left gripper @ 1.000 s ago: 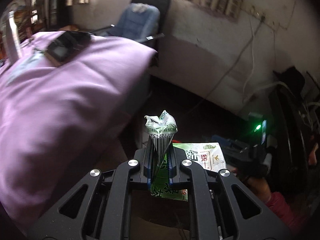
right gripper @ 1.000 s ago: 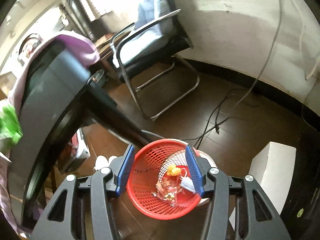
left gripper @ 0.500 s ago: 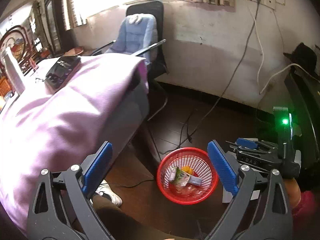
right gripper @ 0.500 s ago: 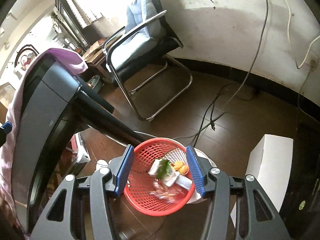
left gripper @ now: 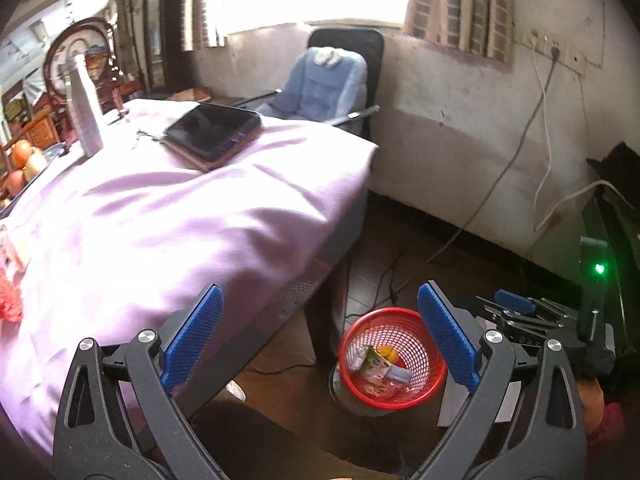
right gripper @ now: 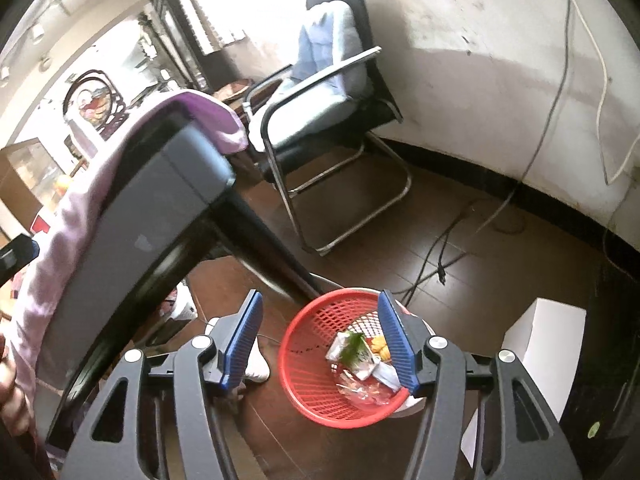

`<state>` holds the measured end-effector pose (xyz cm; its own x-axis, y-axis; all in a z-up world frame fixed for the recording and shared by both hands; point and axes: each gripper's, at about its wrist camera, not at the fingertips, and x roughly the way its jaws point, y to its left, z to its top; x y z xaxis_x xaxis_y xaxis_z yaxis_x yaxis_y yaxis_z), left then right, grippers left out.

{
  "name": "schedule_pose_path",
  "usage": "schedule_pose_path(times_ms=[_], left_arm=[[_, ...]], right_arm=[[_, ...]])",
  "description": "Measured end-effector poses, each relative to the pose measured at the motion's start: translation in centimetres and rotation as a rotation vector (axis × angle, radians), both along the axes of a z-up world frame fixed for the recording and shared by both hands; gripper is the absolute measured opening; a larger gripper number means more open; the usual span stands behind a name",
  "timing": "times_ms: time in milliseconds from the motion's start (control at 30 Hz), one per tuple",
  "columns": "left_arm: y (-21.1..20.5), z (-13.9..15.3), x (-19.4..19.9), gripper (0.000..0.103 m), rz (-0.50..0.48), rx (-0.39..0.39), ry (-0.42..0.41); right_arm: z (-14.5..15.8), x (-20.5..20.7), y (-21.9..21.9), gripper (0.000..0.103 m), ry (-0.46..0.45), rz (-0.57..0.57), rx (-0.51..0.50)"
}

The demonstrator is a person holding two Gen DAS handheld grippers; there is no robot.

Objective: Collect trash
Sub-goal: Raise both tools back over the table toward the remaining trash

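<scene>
**Hovering over the red basket, both grippers empty**

Looking down from the left wrist, you have the left gripper point(left gripper: 320, 340) spread wide with nothing between its blue pads point(left gripper: 448, 344). Your right gripper point(right gripper: 320, 344) is opening at this moment, and it too carries nothing; the floor and basket show through the gap.

The red mesh basket point(left gripper: 420, 396) stands on the dark tiled floor point(right gripper: 460, 220), just beside the black table leg point(right gripper: 264, 248). Trash lies inside it: a green-and-white wrapper point(right gripper: 352, 350) on top, something orange point(right gripper: 378, 346) next to it, and clear crumpled film below (the smaller scraps are hard to tell apart).

Mind the edges. The table point(left gripper: 344, 240), draped in a lilac cloth point(left gripper: 180, 220), overhangs the floor to the left of the basket, its corner close above the basket's side. On the cloth sit a dark tablet point(left gripper: 212, 130) in a case and a metal bottle point(left gripper: 86, 116), both well back from the near edge. A white box point(right gripper: 540, 344) stands near the basket on its right. Open floor runs from the basket toward the wall, crossed by loose cables point(right gripper: 440, 256). The cantilever chair point(right gripper: 328, 92) stands well apart.
</scene>
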<state>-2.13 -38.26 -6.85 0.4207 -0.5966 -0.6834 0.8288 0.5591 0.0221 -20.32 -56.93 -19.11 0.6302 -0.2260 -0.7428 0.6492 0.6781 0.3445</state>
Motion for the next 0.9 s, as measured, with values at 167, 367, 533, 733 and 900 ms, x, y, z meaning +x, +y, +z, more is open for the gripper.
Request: schedule_pose_path(times_ms=[167,367,533,733,900], left_arm=[[3.1,1.6,0.9,0.095,0.058,-0.054,-0.011],[7.6,2.9,2.8,0.096,0.162,-0.110,-0.015],[12.6,3.8,4.9,0.096,0.269,-0.162,-0.013],[19.3,4.0,7.6,0.096,0.405,-0.192,-0.025],[26.3,4.5,11.4,0.096,0.560,-0.175,-0.057]], right_arm=[[2.2,1.2,2.0,0.061,-0.013,0.052,-0.035],[4.5,2.4,4.5,0.067,-0.031,0.107,-0.067],[6.2,4.0,6.6,0.071,-0.047,0.160,-0.076],[8.5,7.3,10.8,0.074,-0.061,0.267,-0.114],[9.6,11.8,15.0,0.076,-0.076,0.395,-0.133]])
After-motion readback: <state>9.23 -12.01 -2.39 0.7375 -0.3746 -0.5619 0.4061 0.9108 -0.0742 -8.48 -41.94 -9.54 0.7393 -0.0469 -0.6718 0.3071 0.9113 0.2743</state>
